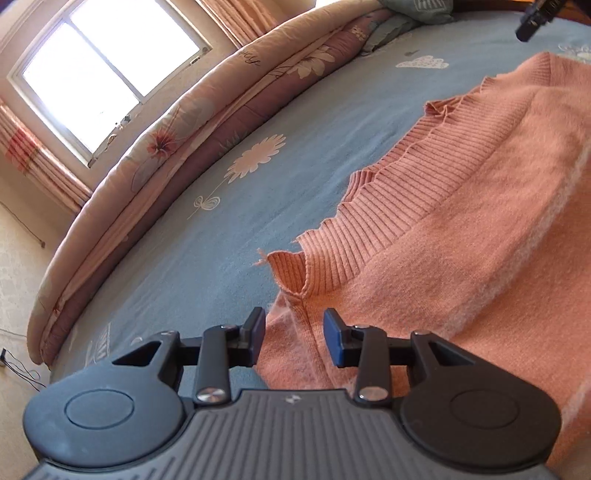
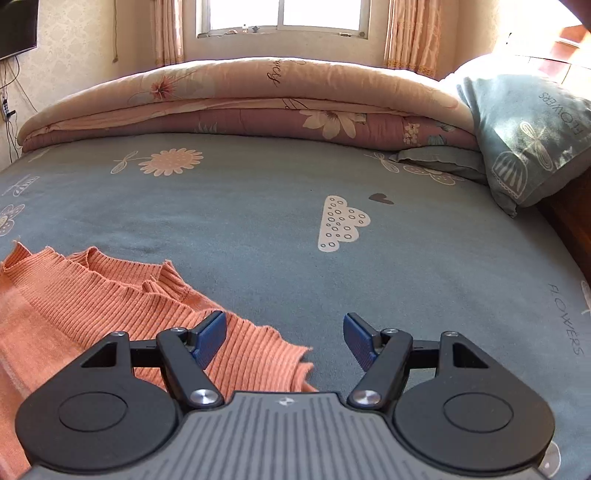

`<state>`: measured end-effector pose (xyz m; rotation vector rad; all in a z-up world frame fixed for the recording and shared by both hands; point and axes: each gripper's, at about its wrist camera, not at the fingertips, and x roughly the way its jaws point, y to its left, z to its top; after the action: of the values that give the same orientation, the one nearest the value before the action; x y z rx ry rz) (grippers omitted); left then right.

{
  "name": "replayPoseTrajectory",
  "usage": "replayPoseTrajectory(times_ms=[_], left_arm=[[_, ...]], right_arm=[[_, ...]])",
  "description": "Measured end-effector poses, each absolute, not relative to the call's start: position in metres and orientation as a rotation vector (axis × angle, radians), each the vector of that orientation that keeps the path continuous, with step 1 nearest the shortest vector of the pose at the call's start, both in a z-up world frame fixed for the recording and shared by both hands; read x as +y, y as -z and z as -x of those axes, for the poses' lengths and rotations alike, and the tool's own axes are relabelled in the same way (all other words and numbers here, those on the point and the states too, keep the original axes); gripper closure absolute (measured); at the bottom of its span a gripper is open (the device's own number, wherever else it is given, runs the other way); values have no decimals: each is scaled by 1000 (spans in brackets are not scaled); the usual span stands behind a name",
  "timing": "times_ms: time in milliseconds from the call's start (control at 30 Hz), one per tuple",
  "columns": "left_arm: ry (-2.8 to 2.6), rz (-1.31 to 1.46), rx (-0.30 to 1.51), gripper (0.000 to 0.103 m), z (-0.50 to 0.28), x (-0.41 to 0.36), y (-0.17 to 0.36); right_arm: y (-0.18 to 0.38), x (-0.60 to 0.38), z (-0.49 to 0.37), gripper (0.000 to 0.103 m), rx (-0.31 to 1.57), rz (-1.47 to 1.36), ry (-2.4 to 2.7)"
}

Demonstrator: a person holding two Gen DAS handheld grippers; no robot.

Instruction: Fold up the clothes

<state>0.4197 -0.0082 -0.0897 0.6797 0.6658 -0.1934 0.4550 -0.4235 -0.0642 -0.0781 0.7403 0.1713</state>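
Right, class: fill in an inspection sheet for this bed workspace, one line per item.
Surface: blue sheet, flower and cloud prints.
Job's things: orange sweater lying flat, ribbed hem ruffled.
Clutter: folded quilt along far edge; pillow at the corner.
Grippers: left gripper open above sweater, nothing held; right gripper open, empty.
Cables: wires on the wall.
Surroundings: window, curtains.

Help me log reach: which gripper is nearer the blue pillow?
Right. The right gripper faces the blue pillow across bare sheet; the left gripper hovers over the orange sweater, farther off.
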Motion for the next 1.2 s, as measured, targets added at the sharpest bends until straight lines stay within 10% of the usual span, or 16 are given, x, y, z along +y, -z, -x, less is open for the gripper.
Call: replayPoseTrajectory(times_ms=[500,733,1200], left_arm=[[298,-316,821,76,-361,27,87],[309,-249,849,82,-341,34,93],[295,-112,938,77,-350,53,102]], right_arm=[[90,-432,-301,32,722,-92,-130],[96,-433,-279,63,730,-148,-145],[101,-428,-278,61,742,-161,-140]])
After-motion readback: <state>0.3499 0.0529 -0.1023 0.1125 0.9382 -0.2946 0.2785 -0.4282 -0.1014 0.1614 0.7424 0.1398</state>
